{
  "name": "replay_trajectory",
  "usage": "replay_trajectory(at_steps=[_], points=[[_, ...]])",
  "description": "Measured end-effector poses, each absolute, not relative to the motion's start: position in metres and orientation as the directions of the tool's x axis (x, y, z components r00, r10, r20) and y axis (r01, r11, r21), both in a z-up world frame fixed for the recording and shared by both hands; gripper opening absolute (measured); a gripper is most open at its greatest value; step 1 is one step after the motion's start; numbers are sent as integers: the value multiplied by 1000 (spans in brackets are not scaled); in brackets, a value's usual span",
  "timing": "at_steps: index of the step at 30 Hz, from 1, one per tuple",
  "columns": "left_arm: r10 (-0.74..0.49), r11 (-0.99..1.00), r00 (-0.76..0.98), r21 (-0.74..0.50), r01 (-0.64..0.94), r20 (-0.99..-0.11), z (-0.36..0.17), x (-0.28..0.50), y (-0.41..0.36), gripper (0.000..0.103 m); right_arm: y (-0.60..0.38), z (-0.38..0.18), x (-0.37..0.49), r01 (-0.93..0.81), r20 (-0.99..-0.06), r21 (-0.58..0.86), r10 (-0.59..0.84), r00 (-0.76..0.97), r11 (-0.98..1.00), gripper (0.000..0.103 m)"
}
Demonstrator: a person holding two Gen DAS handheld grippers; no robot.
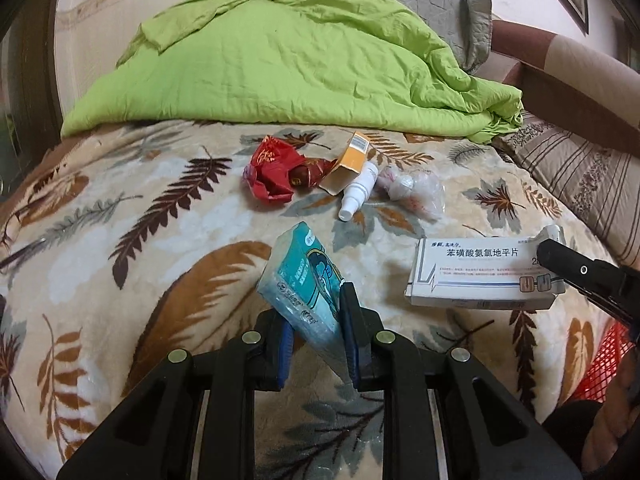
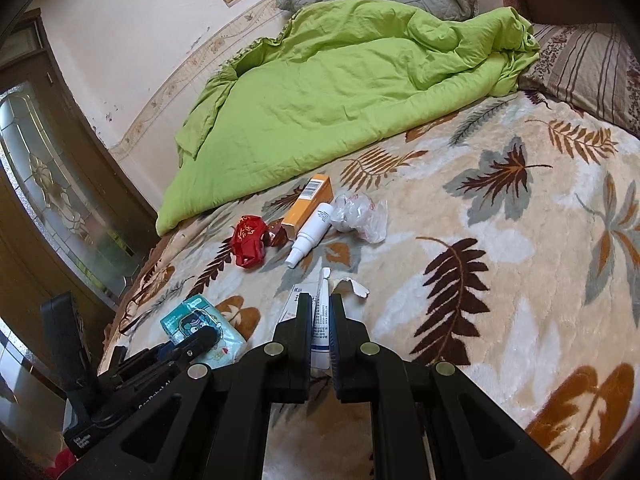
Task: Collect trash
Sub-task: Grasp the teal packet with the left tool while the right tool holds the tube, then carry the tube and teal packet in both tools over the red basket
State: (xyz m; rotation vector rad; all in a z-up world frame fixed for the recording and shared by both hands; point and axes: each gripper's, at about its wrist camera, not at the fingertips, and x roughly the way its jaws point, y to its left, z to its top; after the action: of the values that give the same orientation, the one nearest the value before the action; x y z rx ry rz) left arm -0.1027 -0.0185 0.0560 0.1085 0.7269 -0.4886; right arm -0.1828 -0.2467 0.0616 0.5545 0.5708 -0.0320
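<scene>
My left gripper [image 1: 318, 330] squeezes the blue tissue pack [image 1: 304, 280] at the bottom middle of the frame. My right gripper [image 2: 321, 312] pinches the white medicine box [image 1: 480, 272], low over the bed [image 2: 520, 300]. More trash lies above: a red wrapper [image 1: 276, 172] and a white bottle [image 1: 358, 190].

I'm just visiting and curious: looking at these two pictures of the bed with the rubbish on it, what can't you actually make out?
- Red mesh basket: cut off by the left wrist view's right edge; contents unseen.
- White medicine box: in the right wrist view, the right gripper covers most of it.
- Tissue pack: its lower end is hidden between the left gripper fingers.
- Crumpled clear plastic bag: contents too small to tell.
</scene>
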Motion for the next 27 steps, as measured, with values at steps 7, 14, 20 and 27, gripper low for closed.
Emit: replay_trajectory(at_steps=[7,14,20,27], points=[[-377,885,668,-36,465,-641,58,-107,-21,21,-248,60,-181,181,-520,498,125,845,848,8],[-361,888,685,-8,461,-632,58,-110,-23,21,-247,61,-181,183,-518,489,115,847,853,9],[-364,886,686,-6,464,-630,58,-111,-23,21,-244,62,-182,182,-519,475,107,848,861,8],[-365,884,686,-4,467,-629,59,-112,-23,21,-244,62,-183,180,-517,480,111,849,859,9]])
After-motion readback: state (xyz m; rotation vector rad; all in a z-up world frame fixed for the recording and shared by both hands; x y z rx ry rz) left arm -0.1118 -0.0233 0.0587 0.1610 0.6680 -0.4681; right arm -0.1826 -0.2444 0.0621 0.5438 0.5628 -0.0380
